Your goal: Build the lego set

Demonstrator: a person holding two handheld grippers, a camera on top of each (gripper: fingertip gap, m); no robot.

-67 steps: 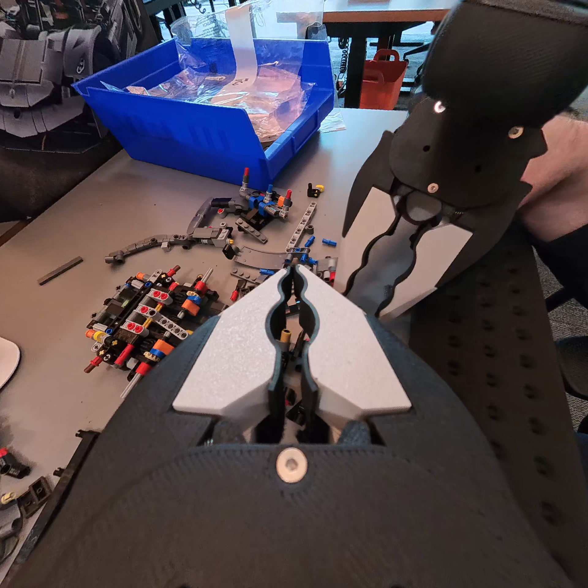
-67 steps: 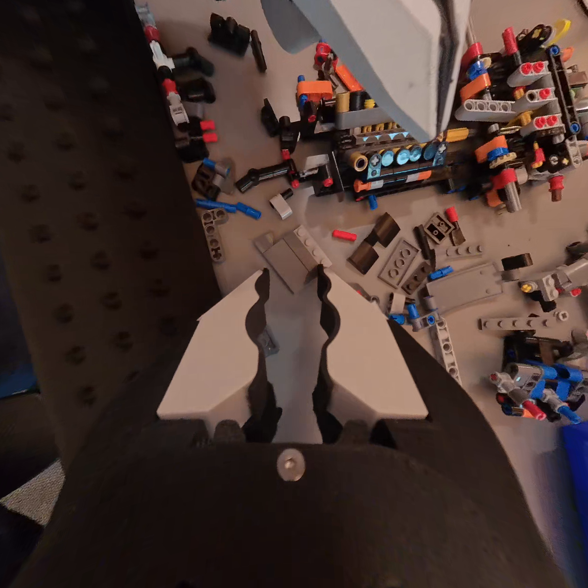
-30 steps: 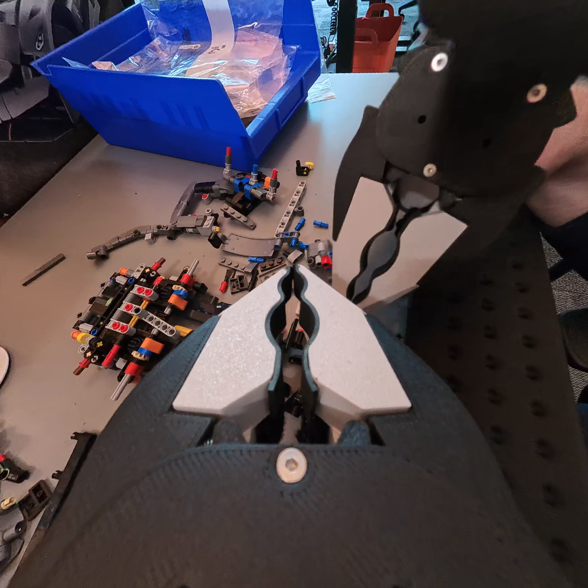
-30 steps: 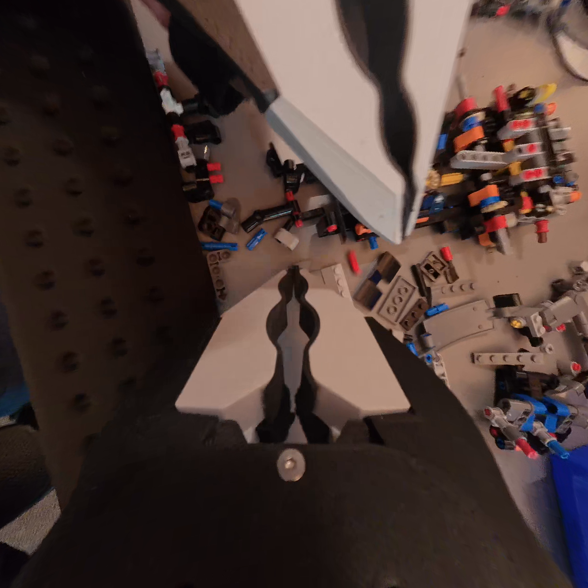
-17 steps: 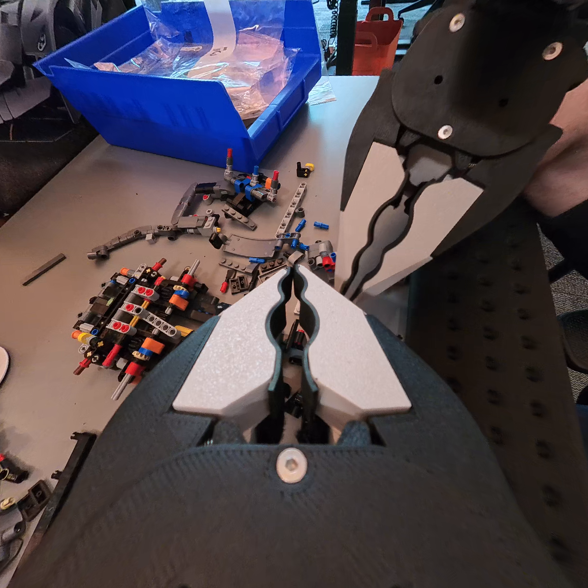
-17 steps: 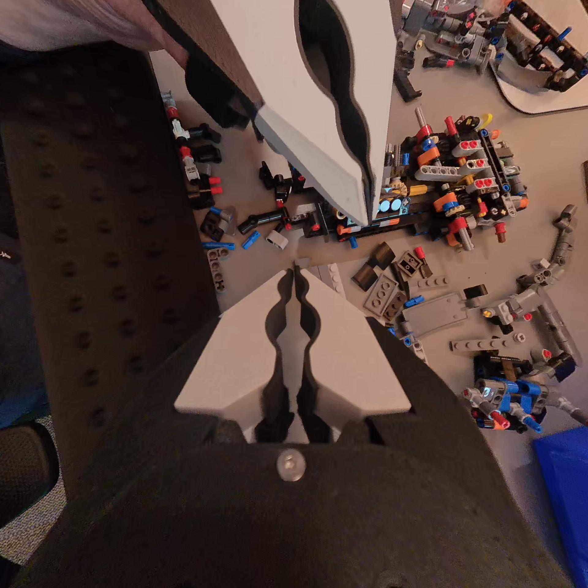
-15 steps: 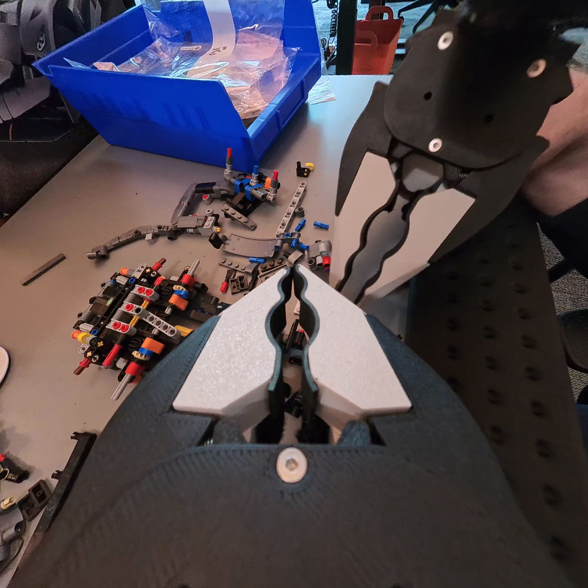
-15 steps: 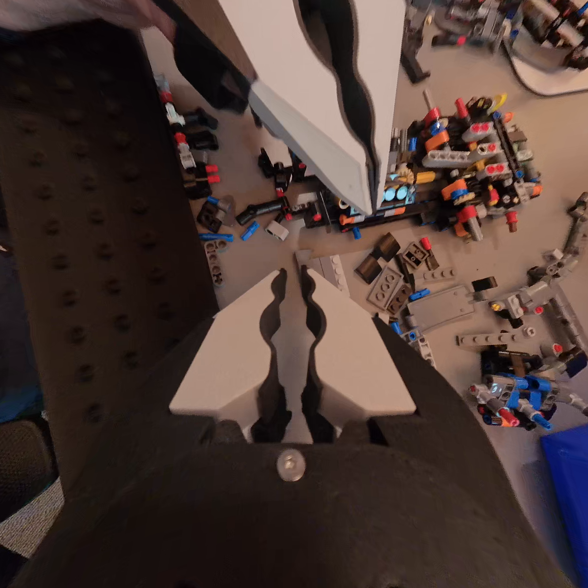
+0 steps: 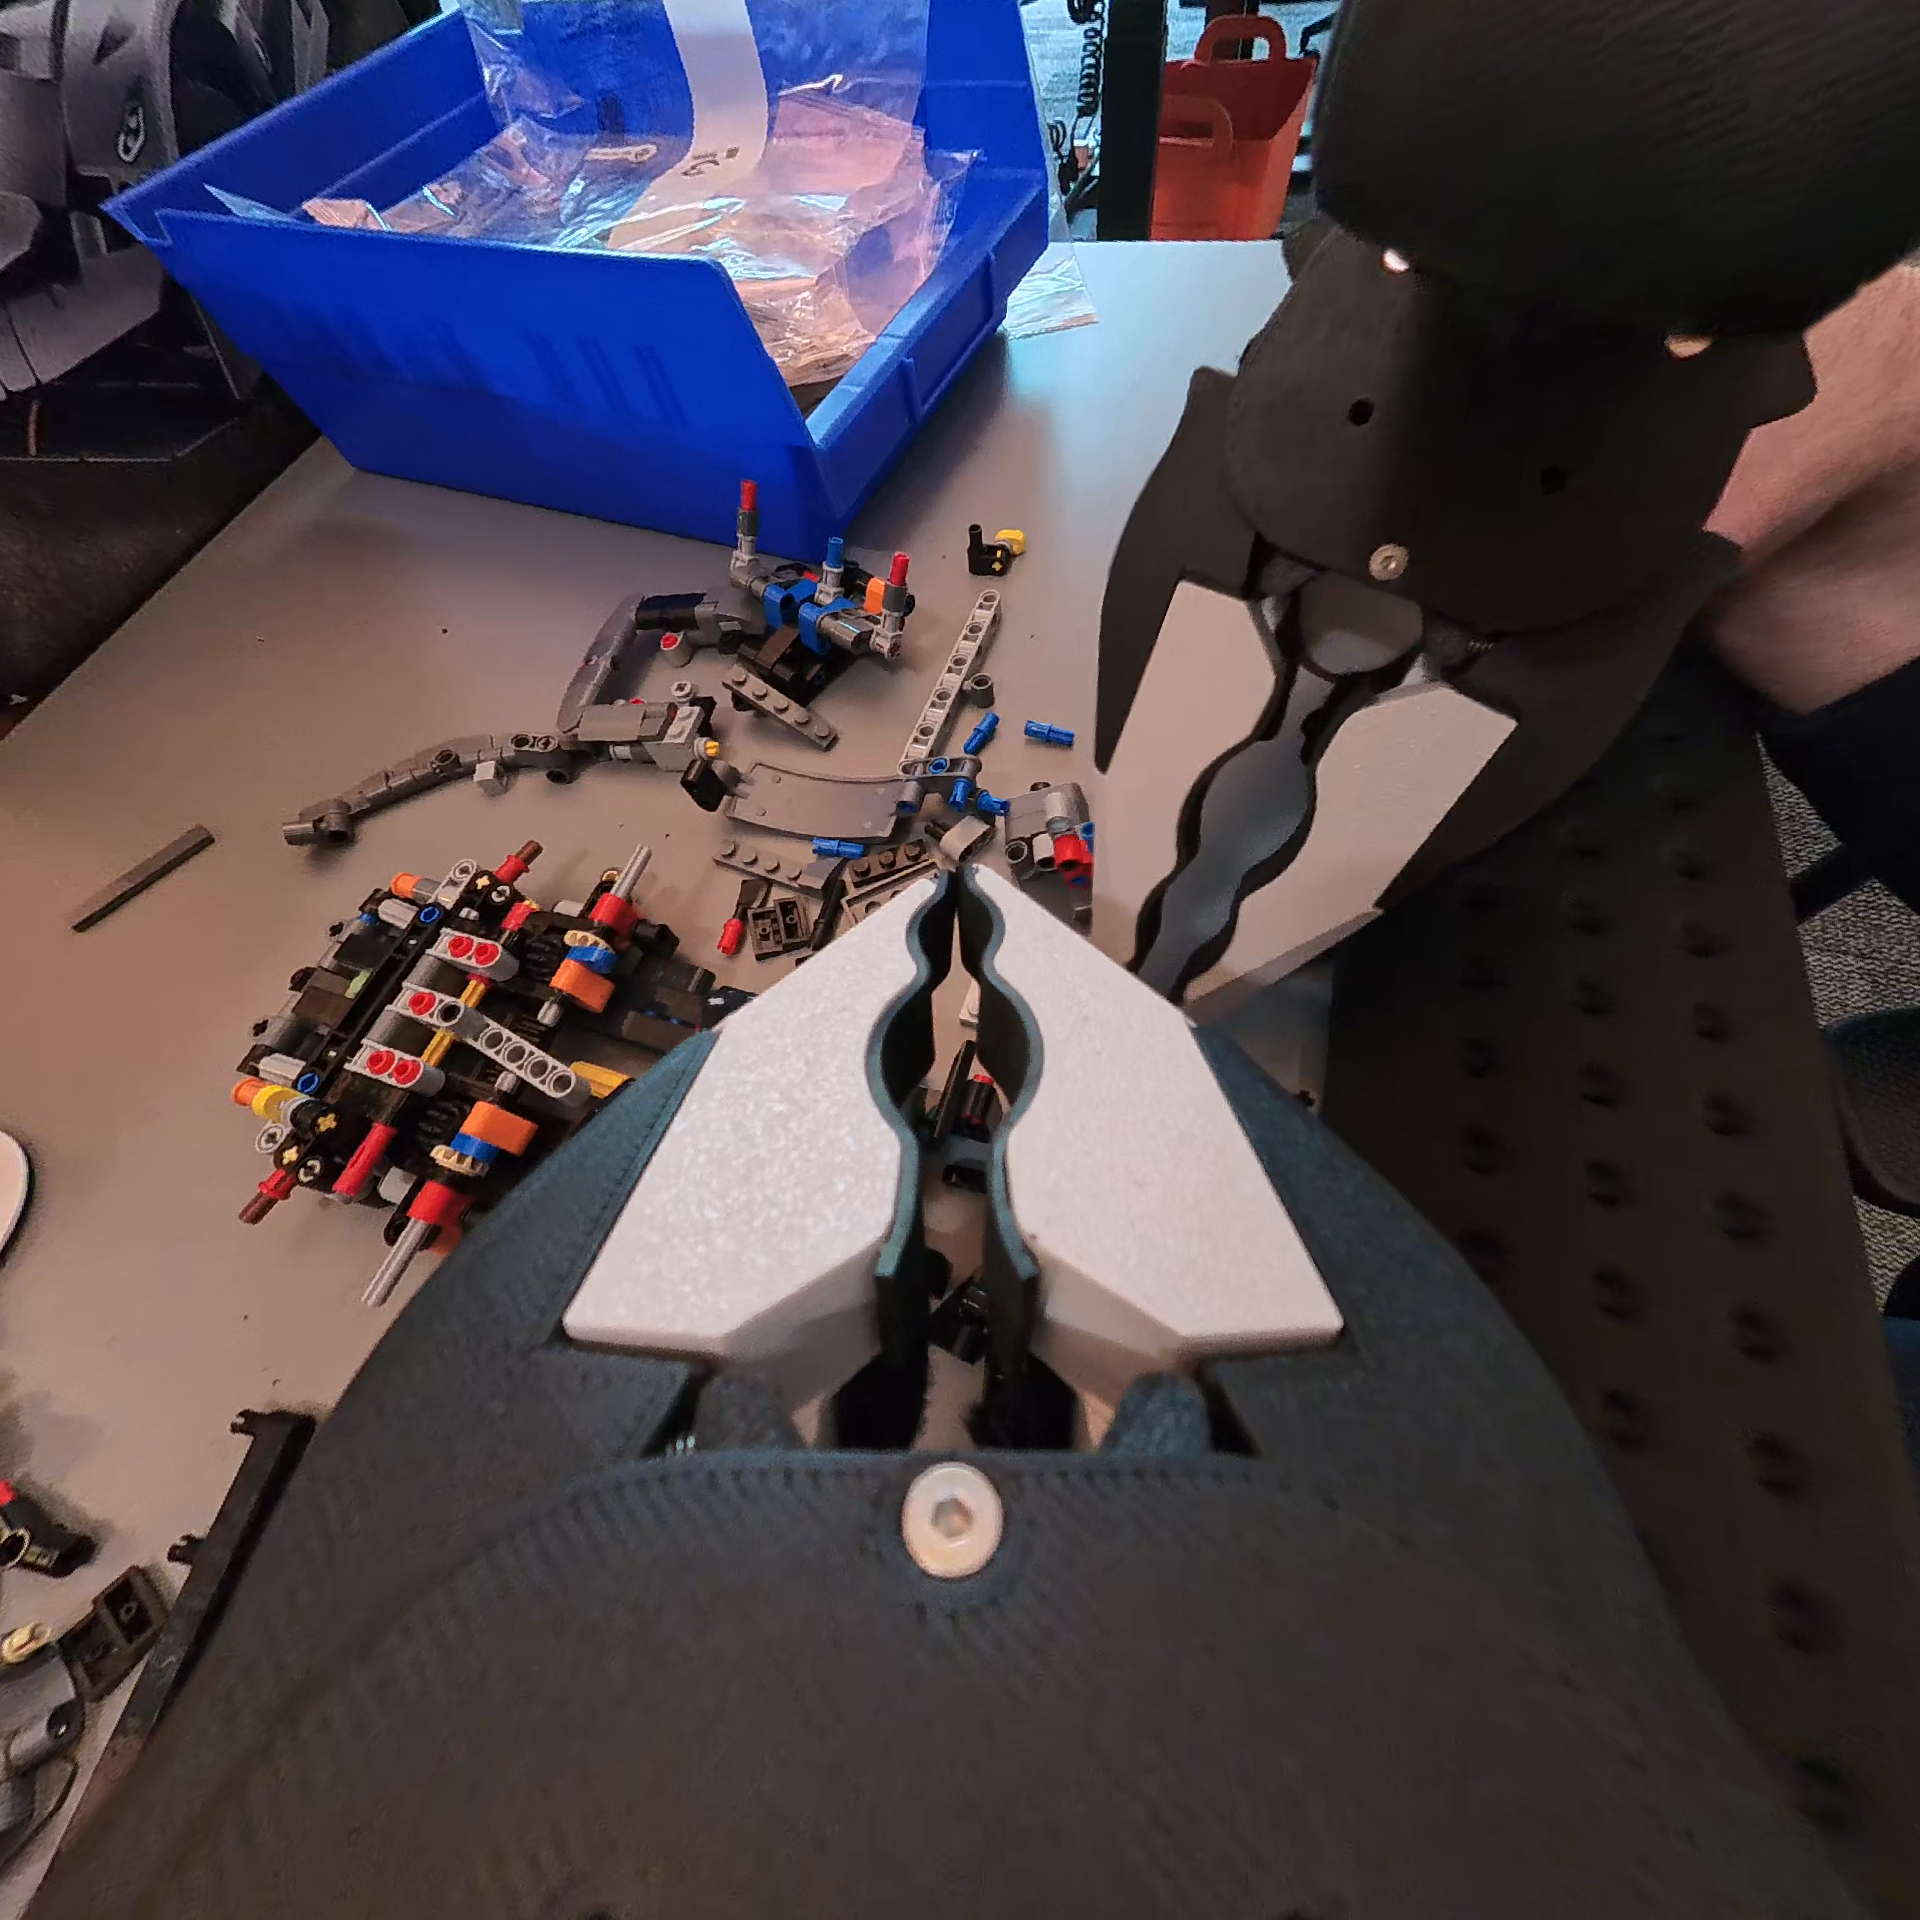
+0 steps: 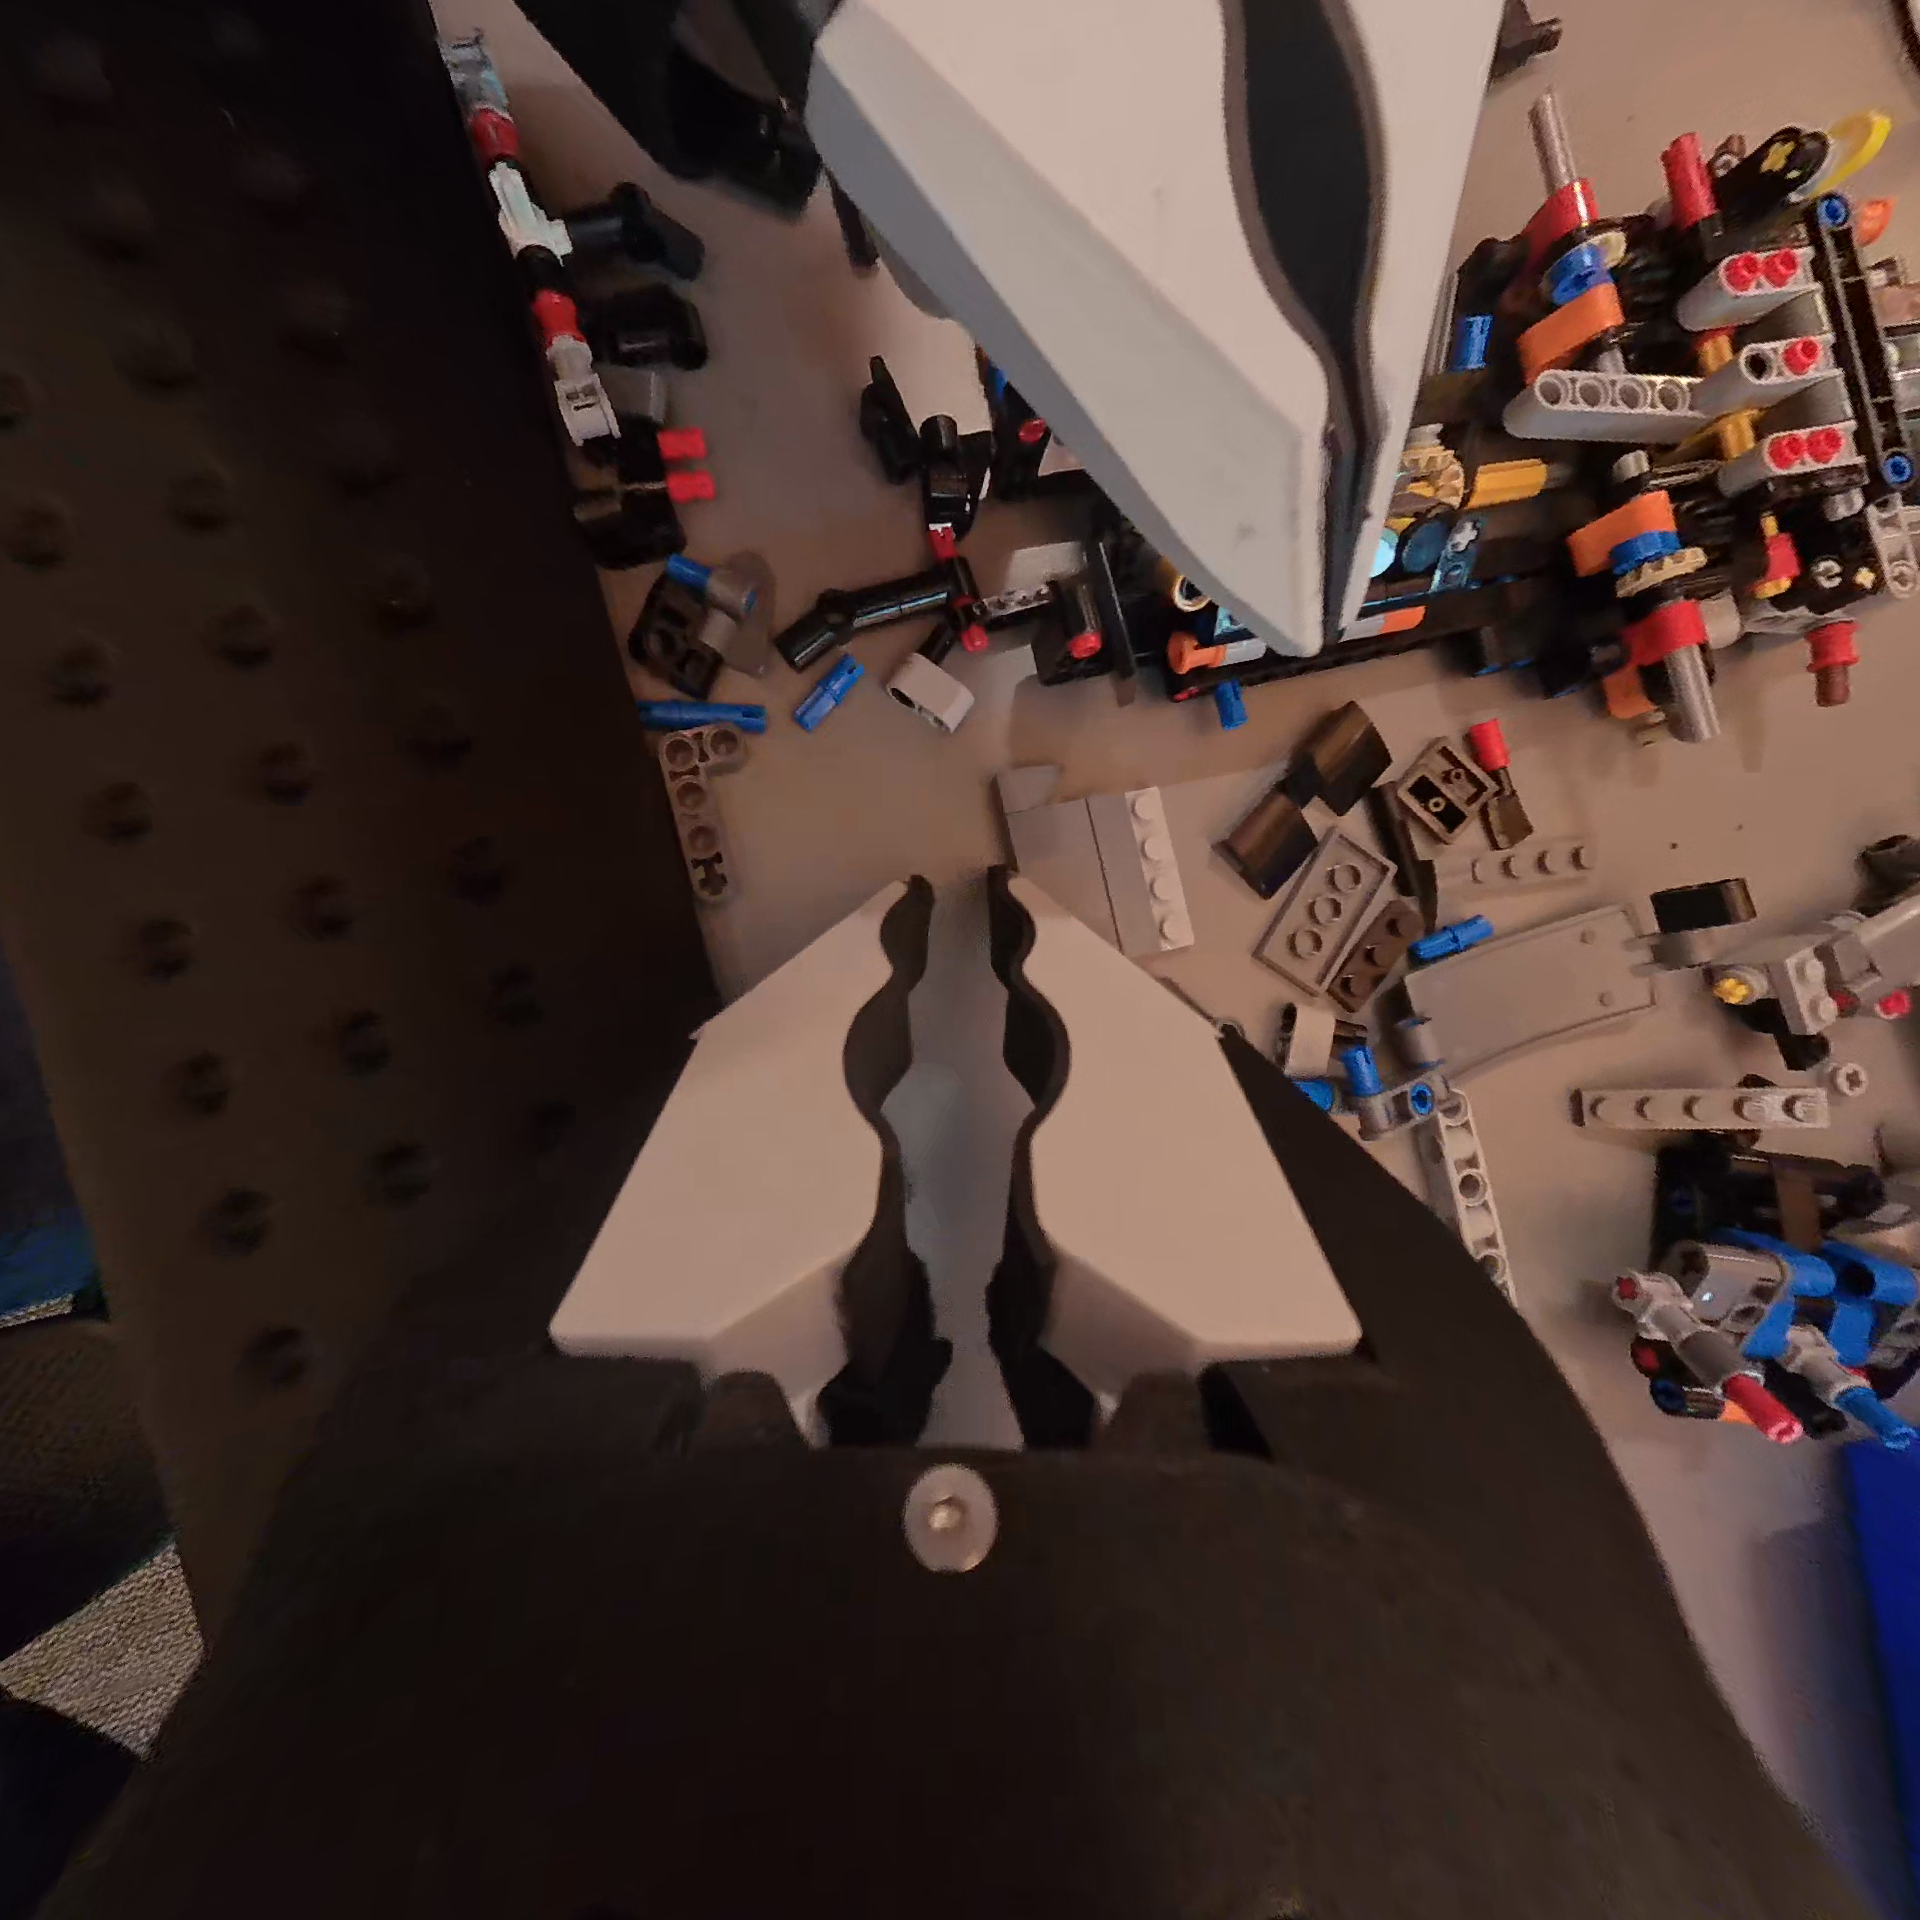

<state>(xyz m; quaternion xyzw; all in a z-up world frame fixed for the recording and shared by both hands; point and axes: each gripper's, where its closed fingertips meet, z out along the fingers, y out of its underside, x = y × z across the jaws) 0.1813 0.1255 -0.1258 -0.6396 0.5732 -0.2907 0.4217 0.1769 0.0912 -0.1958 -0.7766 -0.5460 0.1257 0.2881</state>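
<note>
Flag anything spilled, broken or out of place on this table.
Nothing looks damaged. Loose lego pieces lie scattered beside the multicoloured assembly, as expected mid-build. One dark strip lies alone, apart from the rest, left of the pile.

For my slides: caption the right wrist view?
Right gripper slightly open above light grey brick, left gripper shut near colourful assembly.

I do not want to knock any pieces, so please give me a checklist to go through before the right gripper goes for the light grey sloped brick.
1. Right gripper empty: ok.
2. Its jaws wide enough for the light grey sloped plastic brick: not ok, the gap looks narrower than the brick.
3. Brick lies free on the grey table, just ahead of the tips: ok.
4. Left gripper shut, nothing seen in it: ok.
5. Left gripper touching the black multicoloured beam assembly: cannot tell.
</note>
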